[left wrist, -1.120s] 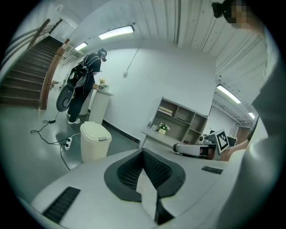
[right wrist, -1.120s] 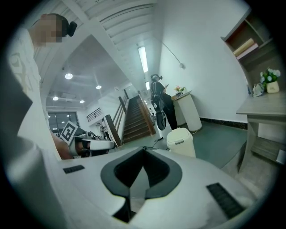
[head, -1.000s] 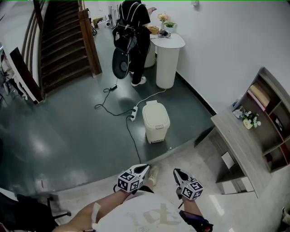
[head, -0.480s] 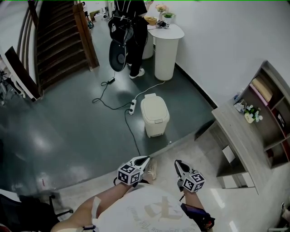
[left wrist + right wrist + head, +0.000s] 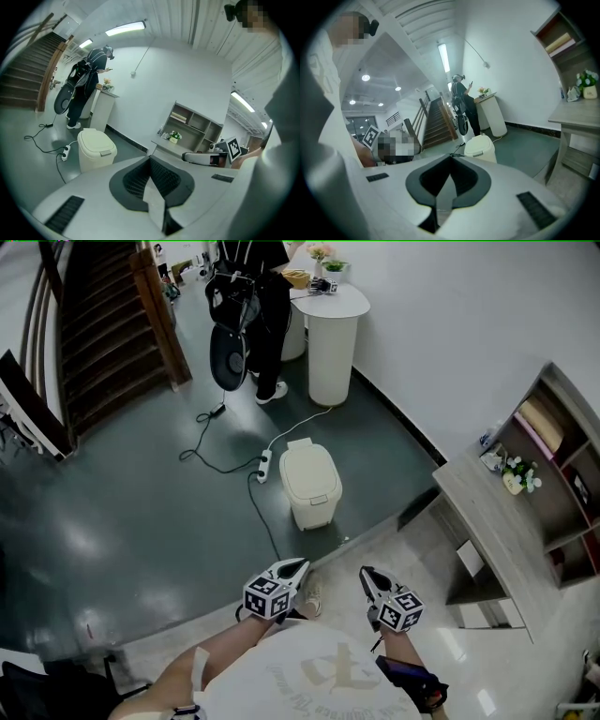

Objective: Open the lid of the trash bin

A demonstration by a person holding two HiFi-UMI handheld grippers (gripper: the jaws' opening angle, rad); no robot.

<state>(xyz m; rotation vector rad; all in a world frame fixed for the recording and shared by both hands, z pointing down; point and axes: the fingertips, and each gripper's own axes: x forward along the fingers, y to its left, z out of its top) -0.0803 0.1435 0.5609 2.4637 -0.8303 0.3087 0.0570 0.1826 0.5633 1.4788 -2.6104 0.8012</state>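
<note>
The trash bin is cream coloured with its lid down, standing on the dark floor some way ahead of me. It also shows in the left gripper view and in the right gripper view, far beyond the jaws. My left gripper and right gripper are held close to my body, side by side over the pale floor, pointing toward the bin. Both are shut with nothing between their jaws, well short of the bin.
A person in dark clothes stands behind the bin beside a white round pedestal table. A power strip with black cable lies left of the bin. Stairs rise at back left. A shelf unit stands at right.
The head view has shifted, so the bin and the person now sit a little further left in the picture. Both grippers keep their place near my body, still shut.
</note>
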